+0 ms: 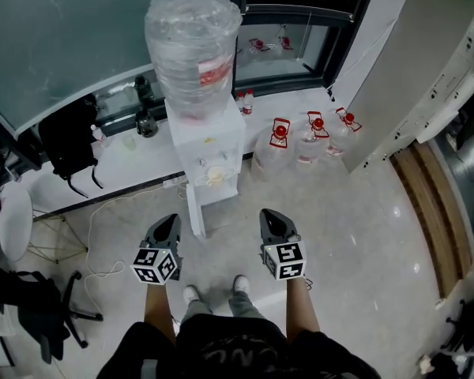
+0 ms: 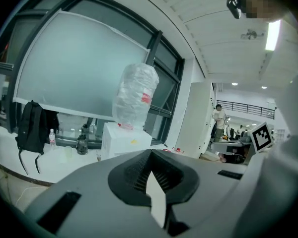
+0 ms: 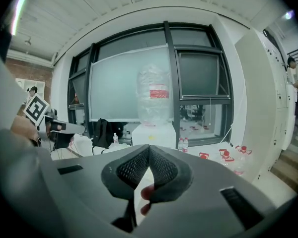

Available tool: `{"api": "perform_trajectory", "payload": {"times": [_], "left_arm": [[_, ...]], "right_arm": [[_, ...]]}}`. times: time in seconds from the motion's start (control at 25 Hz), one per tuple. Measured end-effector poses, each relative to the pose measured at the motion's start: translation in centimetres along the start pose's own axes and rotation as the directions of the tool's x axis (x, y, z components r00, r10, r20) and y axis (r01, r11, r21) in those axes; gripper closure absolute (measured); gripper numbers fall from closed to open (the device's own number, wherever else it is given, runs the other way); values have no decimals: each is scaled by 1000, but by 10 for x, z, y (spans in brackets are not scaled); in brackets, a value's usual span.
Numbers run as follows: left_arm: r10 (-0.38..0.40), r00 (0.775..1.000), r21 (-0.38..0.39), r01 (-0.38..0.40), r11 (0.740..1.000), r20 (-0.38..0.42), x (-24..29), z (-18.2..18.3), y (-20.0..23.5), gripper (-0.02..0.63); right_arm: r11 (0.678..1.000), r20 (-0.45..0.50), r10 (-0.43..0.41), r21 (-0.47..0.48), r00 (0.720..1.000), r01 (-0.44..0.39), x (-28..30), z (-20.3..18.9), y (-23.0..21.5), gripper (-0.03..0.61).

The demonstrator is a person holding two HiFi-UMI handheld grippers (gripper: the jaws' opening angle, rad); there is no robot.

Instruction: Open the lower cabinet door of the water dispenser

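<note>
Head view: the water dispenser (image 1: pixel 209 144) stands upright, its long axis vertical, straight ahead of both tongs. The left gripper (image 1: pixel 167 226) and right gripper (image 1: pixel 272 218) each have jaws together, with nothing held. The left gripper is nearer the dispenser's foot, where a white panel (image 1: pixel 196 210) juts out (possibly the lower cabinet door; unconfirmed). The bottle (image 1: pixel 193 46) atop the dispenser carries a red label (image 1: pixel 215 73), its writing illegible.
</note>
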State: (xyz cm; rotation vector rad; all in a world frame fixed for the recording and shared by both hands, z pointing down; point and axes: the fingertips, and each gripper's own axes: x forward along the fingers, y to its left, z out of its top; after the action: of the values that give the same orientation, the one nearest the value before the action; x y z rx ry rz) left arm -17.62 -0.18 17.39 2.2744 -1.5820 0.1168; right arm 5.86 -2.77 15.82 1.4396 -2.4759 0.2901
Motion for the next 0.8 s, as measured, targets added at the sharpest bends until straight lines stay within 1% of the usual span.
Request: {"api": "perform_trajectory", "payload": {"times": [0.2,0.4,0.56,0.64,0.8], "left_arm": [[-7,999,60,4,998,40,-5,32,-12,603],[0,998,135,-9,991,62,-5,64,-26,601],[-13,995,173,-3,985,95,-1,87,-39,603],[-14,994,196,-7,981,105,0,95,-44,602],[-1,990,213,-29,977,140,-1,111,-46,603]], "right_arm": [[1000,23,-10,-26,1000,11,-17,16,-5,565],[998,47,-18,-58,999,21,-27,36,-16,565],[995,60,-20,-92,998,25,-32,53,-26,565],[994,91,-21,-100,996,30,-34,64,-30,565],[992,131,-12,-126,991,28,-33,79,-36,565]]}}
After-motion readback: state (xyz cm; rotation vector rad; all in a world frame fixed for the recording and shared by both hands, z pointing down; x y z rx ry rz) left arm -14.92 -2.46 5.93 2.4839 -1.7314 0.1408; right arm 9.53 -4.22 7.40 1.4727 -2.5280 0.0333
